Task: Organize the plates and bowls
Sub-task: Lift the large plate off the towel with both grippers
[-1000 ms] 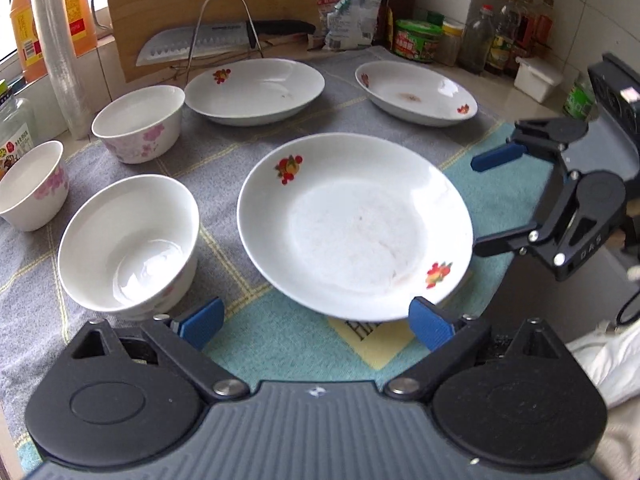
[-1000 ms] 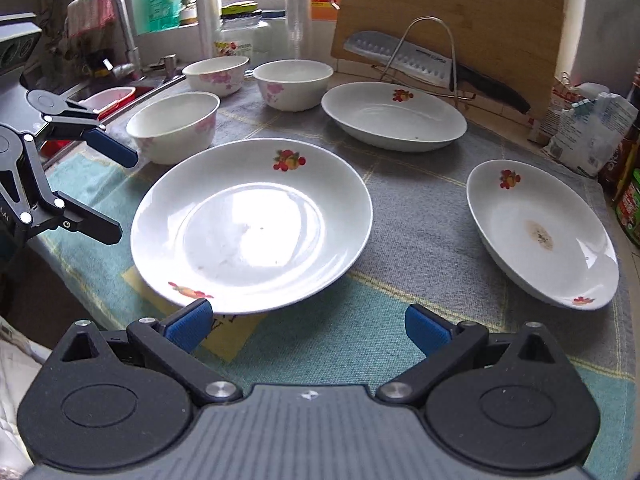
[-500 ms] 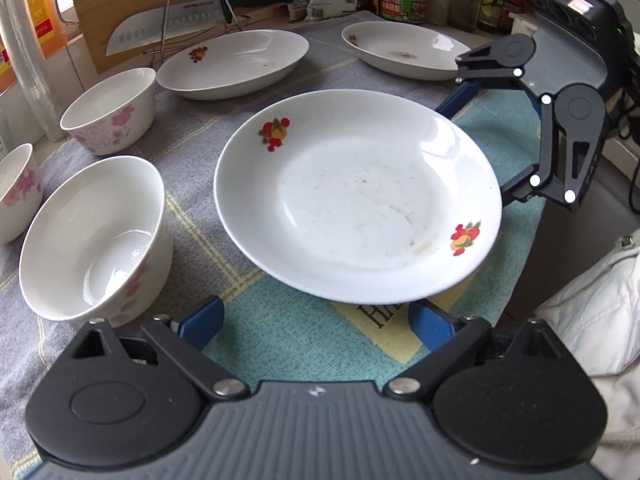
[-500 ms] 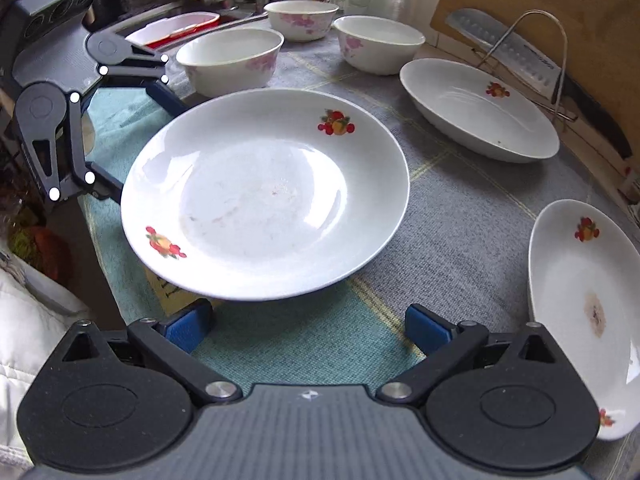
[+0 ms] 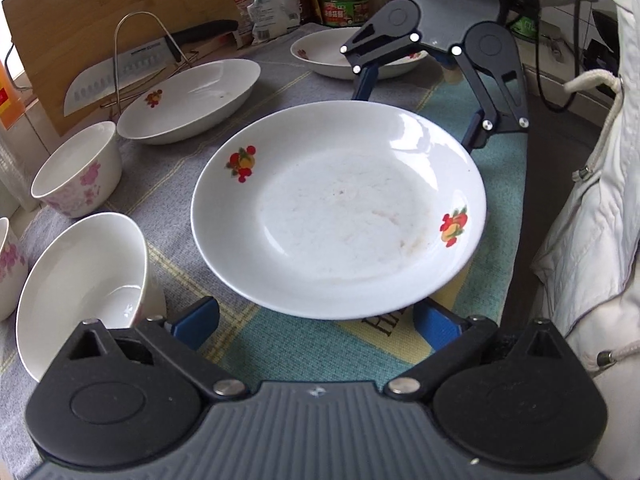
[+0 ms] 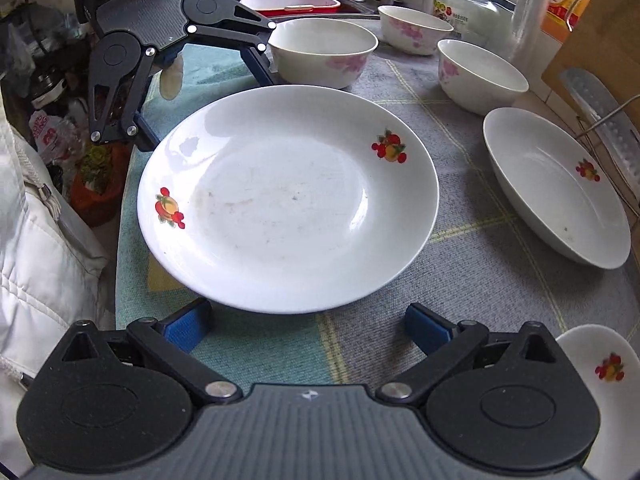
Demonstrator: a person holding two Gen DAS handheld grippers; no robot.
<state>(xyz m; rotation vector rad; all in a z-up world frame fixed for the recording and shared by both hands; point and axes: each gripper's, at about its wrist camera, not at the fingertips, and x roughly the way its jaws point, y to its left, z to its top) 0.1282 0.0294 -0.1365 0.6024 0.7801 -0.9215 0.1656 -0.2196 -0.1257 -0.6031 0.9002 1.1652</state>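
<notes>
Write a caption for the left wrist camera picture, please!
Two open grippers, left gripper and right gripper, flank a big fruit-printed plate.

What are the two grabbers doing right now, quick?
Left gripper: jaws wide open, just been opening, holding nothing; the big plate sits just ahead.
Right gripper: jaws wide open, holding nothing, at the same plate's opposite edge.

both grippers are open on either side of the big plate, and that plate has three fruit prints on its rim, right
Not quite: the big plate carries two fruit prints, not three, as both wrist views show. The rest holds: the left gripper and right gripper stand open at opposite sides of it.
</notes>
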